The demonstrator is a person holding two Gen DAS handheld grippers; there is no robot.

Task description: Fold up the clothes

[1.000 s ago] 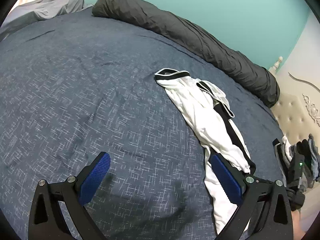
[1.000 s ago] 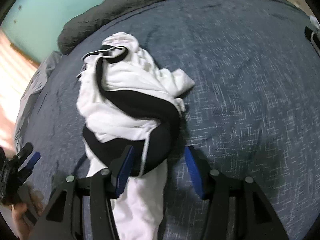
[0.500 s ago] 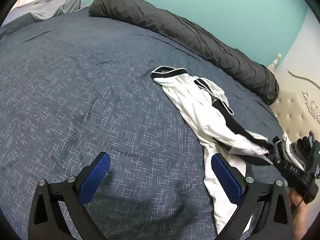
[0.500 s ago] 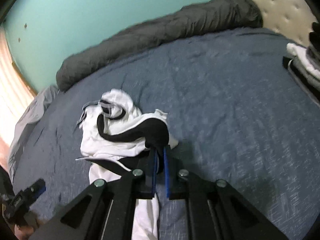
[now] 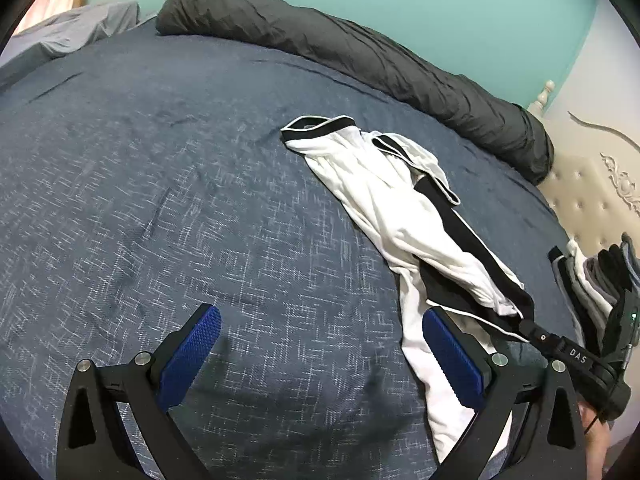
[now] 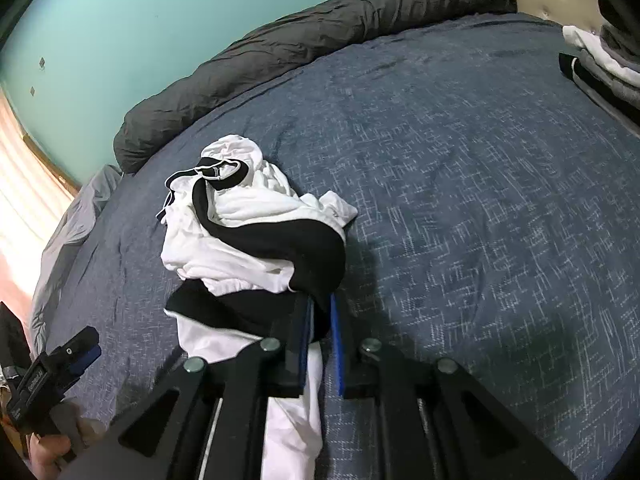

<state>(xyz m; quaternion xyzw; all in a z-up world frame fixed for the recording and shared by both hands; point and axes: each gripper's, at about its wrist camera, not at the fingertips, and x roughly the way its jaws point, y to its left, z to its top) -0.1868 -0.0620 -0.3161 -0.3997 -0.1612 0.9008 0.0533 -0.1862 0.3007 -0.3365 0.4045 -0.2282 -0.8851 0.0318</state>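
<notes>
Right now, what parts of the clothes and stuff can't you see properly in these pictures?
- White and black garment: its lower end runs under the right gripper in the right wrist view and off the bottom edge.
- Same garment, left wrist view: its white strip passes behind the left gripper finger.
- Folded pile: cut by the frame edge in both views, so its pieces can't be counted.
- What kind of garment it is: too bunched to tell.
</notes>
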